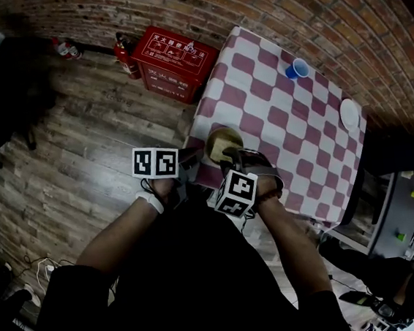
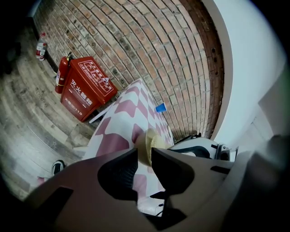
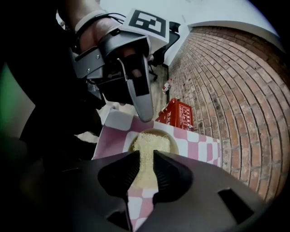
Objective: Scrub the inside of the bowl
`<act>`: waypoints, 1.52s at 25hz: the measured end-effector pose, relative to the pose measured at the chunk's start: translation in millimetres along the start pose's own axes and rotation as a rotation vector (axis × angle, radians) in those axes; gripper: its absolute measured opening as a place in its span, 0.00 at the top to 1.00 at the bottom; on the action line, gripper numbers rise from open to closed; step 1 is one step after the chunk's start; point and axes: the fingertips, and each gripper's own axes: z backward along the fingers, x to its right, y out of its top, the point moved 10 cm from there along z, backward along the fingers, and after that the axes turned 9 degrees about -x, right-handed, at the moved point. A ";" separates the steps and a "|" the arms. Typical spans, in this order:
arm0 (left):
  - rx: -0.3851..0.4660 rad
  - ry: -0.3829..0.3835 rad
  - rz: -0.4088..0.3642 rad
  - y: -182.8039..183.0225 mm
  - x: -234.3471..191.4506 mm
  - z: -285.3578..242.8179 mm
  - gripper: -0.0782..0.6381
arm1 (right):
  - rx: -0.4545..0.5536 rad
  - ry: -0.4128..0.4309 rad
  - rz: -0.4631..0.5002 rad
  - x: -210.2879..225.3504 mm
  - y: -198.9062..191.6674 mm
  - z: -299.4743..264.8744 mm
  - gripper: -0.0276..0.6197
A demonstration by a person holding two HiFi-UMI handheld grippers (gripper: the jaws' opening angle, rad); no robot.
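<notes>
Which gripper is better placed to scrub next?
Right: the right gripper is shut on the scrub pad, its end in the bowl; the left gripper is clamped on the bowl's rim.

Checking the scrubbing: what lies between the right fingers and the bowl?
A yellow sponge, gripped and reaching into the bowl, seen in the right gripper view.

Pale yellow coarse scrubbing pad (image 3: 149, 144) is clamped between right gripper (image 3: 145, 158) jaws, set inside round yellowish bowl (image 3: 176, 144) (pink-checked tablecloth (image 3: 201, 149) beneath).

bowl (image 3: 174, 141) interior mostly hidden under sponge (image 3: 149, 145)
</notes>
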 end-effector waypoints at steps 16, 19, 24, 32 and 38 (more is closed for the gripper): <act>-0.002 0.005 0.014 -2.7 -5.4 6.3 0.75 | 0.088 -0.068 -0.261 44.8 -27.1 -6.1 0.80; -0.005 0.003 0.015 -0.4 -4.4 5.6 0.75 | 0.103 -0.015 -0.301 35.2 -39.8 -2.4 0.80; -0.010 -0.003 0.014 2.8 -3.0 2.3 0.75 | 0.161 0.074 -0.354 10.5 -41.9 5.9 0.80; 0.042 0.014 0.019 8.7 -3.8 10.5 0.75 | 0.219 0.083 -0.313 2.3 -6.8 3.4 0.80; 0.076 0.025 0.049 8.3 -11.1 18.3 0.75 | 0.235 0.045 -0.328 25.5 4.9 -6.4 0.80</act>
